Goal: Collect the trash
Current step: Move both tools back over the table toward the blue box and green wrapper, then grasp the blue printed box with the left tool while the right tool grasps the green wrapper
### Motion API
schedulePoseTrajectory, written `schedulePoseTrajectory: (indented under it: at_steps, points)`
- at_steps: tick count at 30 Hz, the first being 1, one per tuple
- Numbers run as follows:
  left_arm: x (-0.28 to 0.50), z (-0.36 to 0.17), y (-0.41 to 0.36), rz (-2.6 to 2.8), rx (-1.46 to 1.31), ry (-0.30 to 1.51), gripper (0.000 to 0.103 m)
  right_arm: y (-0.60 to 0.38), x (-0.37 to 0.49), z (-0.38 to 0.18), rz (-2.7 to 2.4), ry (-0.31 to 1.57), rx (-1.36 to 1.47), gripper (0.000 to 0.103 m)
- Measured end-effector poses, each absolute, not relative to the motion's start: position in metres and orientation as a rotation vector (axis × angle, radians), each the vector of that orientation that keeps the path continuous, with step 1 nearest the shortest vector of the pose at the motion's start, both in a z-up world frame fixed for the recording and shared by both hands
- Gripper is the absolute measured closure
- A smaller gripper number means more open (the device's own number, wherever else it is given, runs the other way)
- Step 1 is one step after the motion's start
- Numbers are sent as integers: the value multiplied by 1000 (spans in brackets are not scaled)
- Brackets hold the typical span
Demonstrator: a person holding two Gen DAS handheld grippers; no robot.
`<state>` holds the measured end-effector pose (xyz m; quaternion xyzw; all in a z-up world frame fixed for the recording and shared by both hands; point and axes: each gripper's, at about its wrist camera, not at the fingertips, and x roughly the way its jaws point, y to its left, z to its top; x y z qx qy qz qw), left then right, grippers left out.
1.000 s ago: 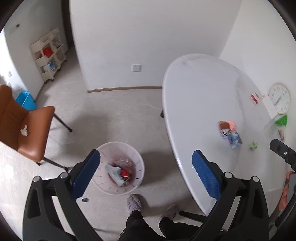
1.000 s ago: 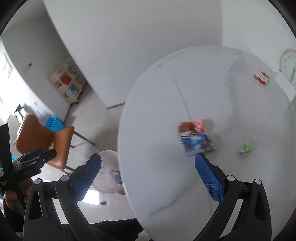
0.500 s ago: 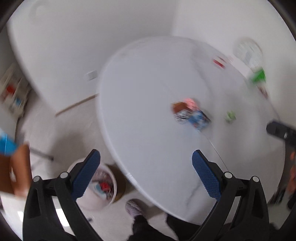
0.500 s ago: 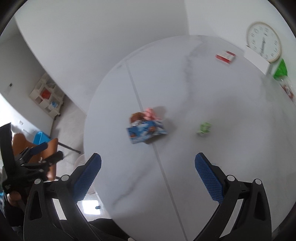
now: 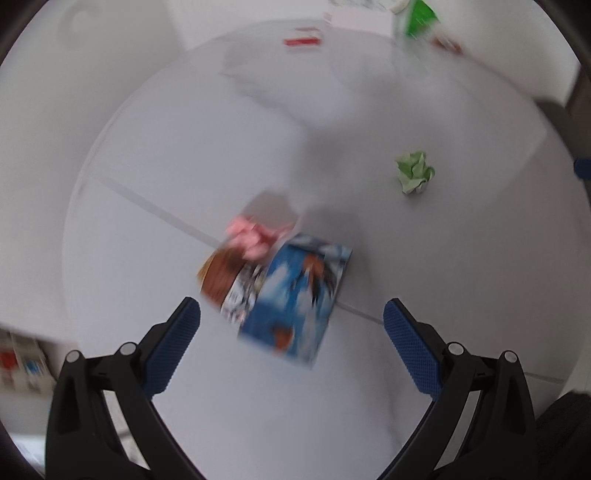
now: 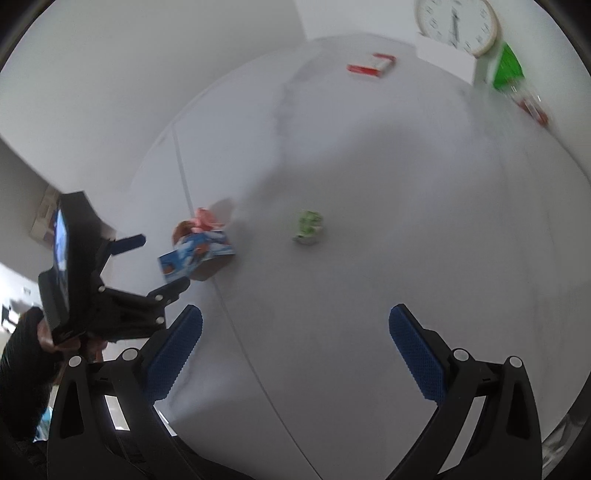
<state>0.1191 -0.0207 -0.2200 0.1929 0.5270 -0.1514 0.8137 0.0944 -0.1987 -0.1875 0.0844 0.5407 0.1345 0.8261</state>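
Observation:
A blue printed wrapper (image 5: pixel 295 299) lies on the white round table (image 5: pixel 147 206) with a brown packet (image 5: pixel 221 273) and a pink crumpled scrap (image 5: pixel 251 236) against it. My left gripper (image 5: pixel 291 332) hangs open just short of this pile, nothing between its fingers. A green paper ball (image 5: pixel 413 171) sits apart to the right. In the right wrist view the pile (image 6: pixel 195 251) is left of centre and the green ball (image 6: pixel 308 225) lies ahead of my open right gripper (image 6: pixel 295 343). The left gripper (image 6: pixel 151 266) shows there with its jaws on either side of the pile.
A red and white small box (image 6: pixel 371 66), a wall clock (image 6: pixel 456 24) on a white box and a green bag (image 6: pixel 508 70) stand at the table's far side. A white shelf unit (image 5: pixel 22 362) is on the floor to the left.
Both grippers have swung from the floor bin toward the table and come closer. The left one has dropped near the wrapper pile; the right now faces the green ball.

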Motion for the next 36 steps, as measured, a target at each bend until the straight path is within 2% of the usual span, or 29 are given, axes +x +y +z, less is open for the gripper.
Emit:
schedulePoseTrajectory:
  at_steps: [5,7,9,11,17,20,23,25,26,28,36]
  points:
    - [136,-239,-39,-406,557,1140,10,-213,109,-209,244,1192,236,3]
    - [138,-242,-43,-437,577,1139,21,-217,116,-216,234,1203,248,3]
    - [141,-246,-44,-460,575,1155,42,-218,125,-223,227,1208,259,3]
    - [143,-249,-41,-477,553,1172,52,-216,133,-227,230,1210,266,3]
    - [147,-235,-20,-484,449,1154,53,-194,162,-245,256,1209,220,5]
    - [143,-222,-8,-475,360,1148,53,-179,181,-259,270,1219,191,13]
    - [134,-207,12,-444,289,1135,53,-165,196,-273,267,1235,156,27]
    - [126,-198,24,-415,231,1127,53,-158,202,-281,267,1248,127,44]
    - [121,-193,28,-400,207,1124,53,-155,204,-284,270,1252,116,49]
    - [111,-185,35,-368,166,1115,53,-151,204,-285,259,1254,73,73]
    - [82,-166,82,-148,-4,1107,53,-147,182,-258,304,1224,48,78]
